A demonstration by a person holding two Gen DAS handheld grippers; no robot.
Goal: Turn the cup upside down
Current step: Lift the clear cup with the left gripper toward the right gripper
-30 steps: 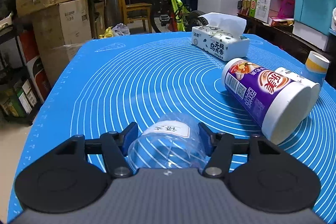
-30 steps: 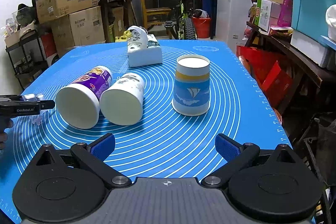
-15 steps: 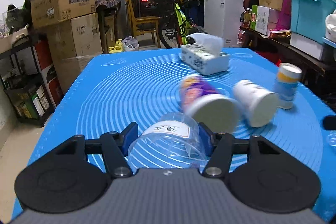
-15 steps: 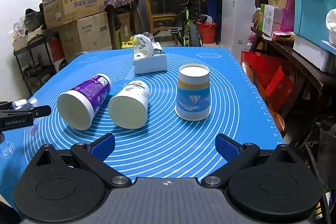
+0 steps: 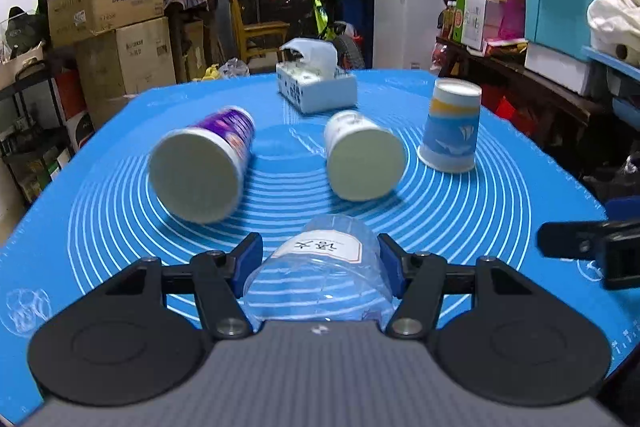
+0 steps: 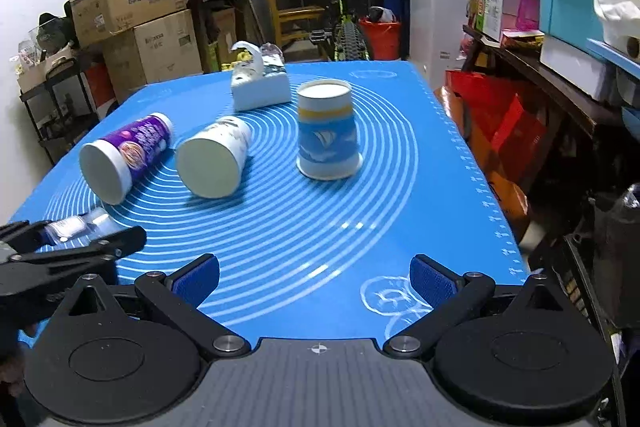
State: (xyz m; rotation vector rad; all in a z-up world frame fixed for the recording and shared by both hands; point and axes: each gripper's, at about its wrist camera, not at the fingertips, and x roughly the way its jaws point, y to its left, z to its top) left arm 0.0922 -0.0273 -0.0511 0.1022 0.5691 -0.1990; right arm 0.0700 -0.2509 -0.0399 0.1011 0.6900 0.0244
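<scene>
Left wrist view is the only one that really shows the grab: the left gripper [image 5: 320,261] is clamped on a clear plastic cup [image 5: 320,279], blue pads pressed to both its sides, white label facing up. From the right wrist view that cup is just a see-through sliver [image 6: 80,225] at the far left, between the other gripper's fingers.

The right gripper [image 6: 316,277] has its jaws spread wide with nothing between them, hanging over the near edge of the worktop [image 6: 440,155]. It shows up in the left view only as a dark shape at the right edge [image 5: 592,247].

Ahead of the left gripper: a purple cup [image 5: 204,167] lying on its side ahead-left, a white cup [image 5: 362,157] on its side straight ahead, and a blue sailboat cup [image 5: 452,129] standing rim-down ahead-right. Tissue box [image 5: 318,89] sits beyond them. Open mat between the held cup and the tipped ones, plus bare mat in front of the right gripper.

Surface is a blue mat with white rings. Room behind is cluttered: cardboard boxes, a bike, a teal bin.
</scene>
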